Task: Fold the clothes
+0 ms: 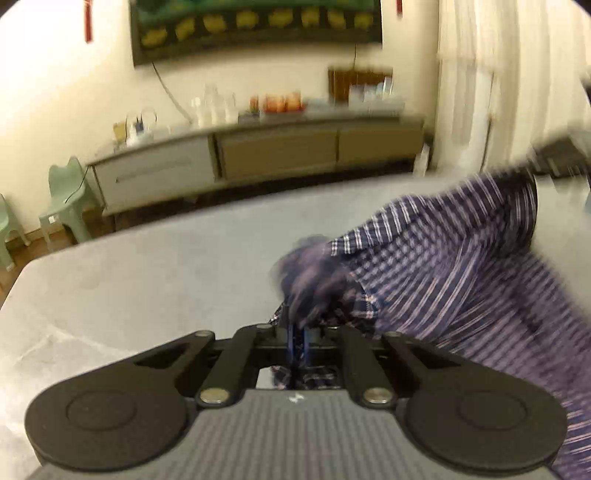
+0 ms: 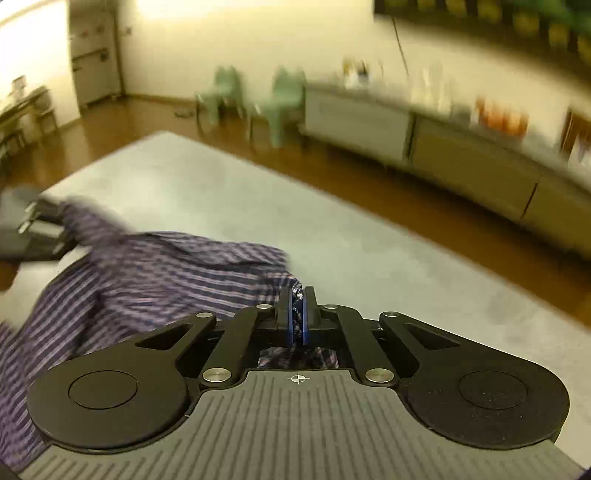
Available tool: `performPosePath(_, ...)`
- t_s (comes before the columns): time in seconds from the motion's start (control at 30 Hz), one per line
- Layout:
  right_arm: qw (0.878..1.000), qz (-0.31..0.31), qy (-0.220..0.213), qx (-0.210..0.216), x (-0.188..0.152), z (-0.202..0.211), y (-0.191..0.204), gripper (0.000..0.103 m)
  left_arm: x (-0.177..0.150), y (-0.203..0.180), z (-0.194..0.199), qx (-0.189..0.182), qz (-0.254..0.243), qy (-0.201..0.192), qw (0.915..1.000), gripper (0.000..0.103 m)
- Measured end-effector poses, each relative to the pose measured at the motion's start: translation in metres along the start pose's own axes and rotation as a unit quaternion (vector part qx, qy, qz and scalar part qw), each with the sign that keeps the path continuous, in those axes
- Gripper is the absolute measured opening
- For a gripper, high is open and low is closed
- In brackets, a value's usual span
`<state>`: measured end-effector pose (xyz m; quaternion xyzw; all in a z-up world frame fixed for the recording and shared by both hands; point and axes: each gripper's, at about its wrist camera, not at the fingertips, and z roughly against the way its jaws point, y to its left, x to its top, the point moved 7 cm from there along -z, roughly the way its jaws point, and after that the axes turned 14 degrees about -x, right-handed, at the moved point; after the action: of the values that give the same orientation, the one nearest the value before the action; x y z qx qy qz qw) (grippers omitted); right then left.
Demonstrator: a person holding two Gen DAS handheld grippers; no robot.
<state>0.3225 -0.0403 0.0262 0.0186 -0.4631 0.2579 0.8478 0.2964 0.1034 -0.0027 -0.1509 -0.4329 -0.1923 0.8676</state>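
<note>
Gripping the plaid shirt at two places, both grippers have their jaws clenched on its cloth: the left gripper and the right gripper. The shirt hangs stretched between them, above the grey worktop.

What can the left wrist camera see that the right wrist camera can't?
Only the left wrist view shows the left claw up close, shut on the shirt, plus the pale curtain on the right.

Only the right wrist view shows the right claw up close, also shut on the shirt, plus the wooden floor running to a far doorway.

Both show the striped shirt on the grey table, the long cabinet, the green chairs and the picture on the wall. Both views are blurry.
</note>
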Motion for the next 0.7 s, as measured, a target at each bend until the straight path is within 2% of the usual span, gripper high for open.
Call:
performPosePath(0.03, 1.0, 0.014, -0.012, -0.001, -0.009, 0.032, 0.007, 0.002, -0.002, -0.007, 0.022, -0.006, 0.001, -0.016, 0.9999, 0.005)
performPosePath(0.1, 0.999, 0.045, -0.026, -0.01, -0.036, 0.091, 0.022, 0.002, -0.026, -0.024, 0.061, -0.012, -0.004, -0.023, 0.9997, 0.005)
performPosePath(0.13, 0.997, 0.069, -0.025, -0.022, -0.059, 0.116, 0.03, 0.002, -0.044, -0.029, 0.074, -0.014, 0.006, -0.017, 0.9997, 0.006)
performPosePath(0.23, 0.997, 0.071, 0.005, -0.031, -0.135, 0.162, 0.041, 0.005, -0.109, -0.03, 0.092, -0.01, 0.087, 0.028, 0.9958, 0.007)
performPosePath(0.27, 0.998, 0.051, 0.021, -0.043, -0.149, 0.167, 0.037, 0.007, -0.119, -0.028, 0.096, -0.007, 0.114, 0.025, 0.9931, 0.008)
performPosePath(0.3, 0.997, 0.025, 0.038, -0.057, -0.161, 0.17, 0.031, 0.019, -0.123, -0.024, 0.102, -0.008, 0.144, 0.011, 0.9895, 0.013)
performPosePath(0.37, 0.993, -0.027, 0.073, -0.084, -0.183, 0.176, 0.018, 0.023, -0.131, -0.018, 0.112, -0.015, 0.202, -0.017, 0.9792, 0.019)
performPosePath(0.4, 0.99, -0.052, 0.09, -0.098, -0.195, 0.179, 0.012, 0.03, -0.133, -0.018, 0.115, -0.026, 0.223, -0.027, 0.9742, 0.027)
performPosePath(0.43, 0.988, -0.102, 0.084, -0.083, -0.194, 0.186, 0.007, 0.037, -0.134, -0.02, 0.116, -0.036, 0.239, -0.033, 0.9698, 0.037)
performPosePath(0.47, 0.983, -0.157, 0.071, -0.06, -0.189, 0.194, 0.001, 0.041, -0.136, -0.021, 0.117, -0.046, 0.255, -0.04, 0.965, 0.042)
performPosePath(0.53, 0.96, -0.271, 0.069, -0.008, -0.192, 0.196, -0.003, 0.05, -0.141, -0.027, 0.111, -0.07, 0.285, -0.039, 0.9551, 0.057)
performPosePath(0.6, 0.921, -0.377, 0.082, 0.053, -0.2, 0.191, 0.0, 0.054, -0.146, -0.034, 0.103, -0.094, 0.312, -0.032, 0.945, 0.062)
performPosePath(0.63, 0.903, -0.414, 0.09, 0.076, -0.205, 0.187, 0.005, 0.054, -0.149, -0.038, 0.099, -0.101, 0.318, -0.029, 0.9422, 0.066)
performPosePath(0.7, 0.881, -0.451, 0.104, 0.095, -0.212, 0.176, 0.013, 0.056, -0.148, -0.043, 0.093, -0.102, 0.32, -0.033, 0.9412, 0.071)
